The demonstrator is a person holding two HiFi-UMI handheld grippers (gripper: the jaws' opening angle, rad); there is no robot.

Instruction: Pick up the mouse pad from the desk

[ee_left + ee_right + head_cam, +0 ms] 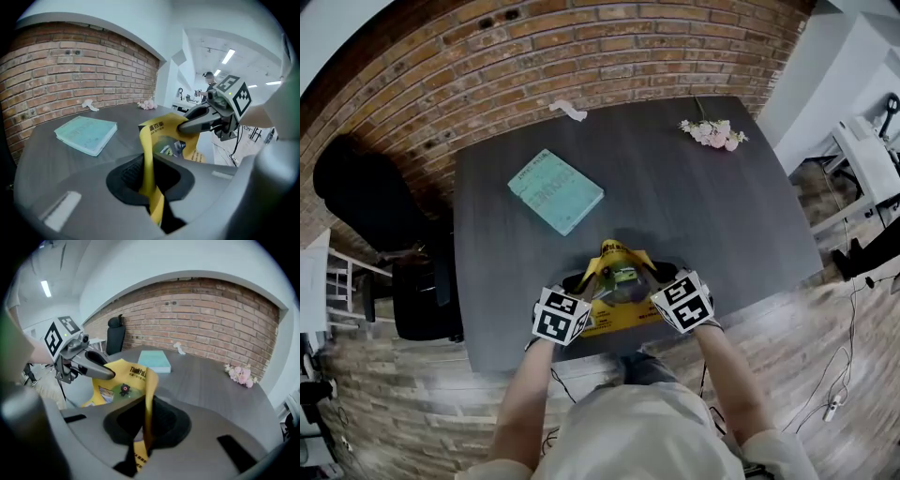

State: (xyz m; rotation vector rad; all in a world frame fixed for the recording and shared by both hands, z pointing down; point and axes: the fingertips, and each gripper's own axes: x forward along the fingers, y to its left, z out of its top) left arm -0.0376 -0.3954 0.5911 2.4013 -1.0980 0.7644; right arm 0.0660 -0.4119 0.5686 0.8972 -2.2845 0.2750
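Note:
A yellow printed mouse pad (617, 279) hangs bent above the near edge of the dark grey desk (722, 216), held from both sides. My left gripper (585, 283) is shut on its left edge, and the pad's rim runs up between the jaws (150, 183). My right gripper (654, 276) is shut on the right edge, with the yellow strip pinched in the same way (145, 427). The pad (164, 136) arches between the two grippers. Each gripper view also shows the other gripper, the right one (206, 119) and the left one (89, 364), biting the pad (119, 380).
A teal book (555, 190) lies on the desk left of centre. Pink flowers (712, 133) rest at the far right corner and a crumpled white paper (569, 110) at the far edge. A brick wall stands behind. A black chair (366, 202) is at the left.

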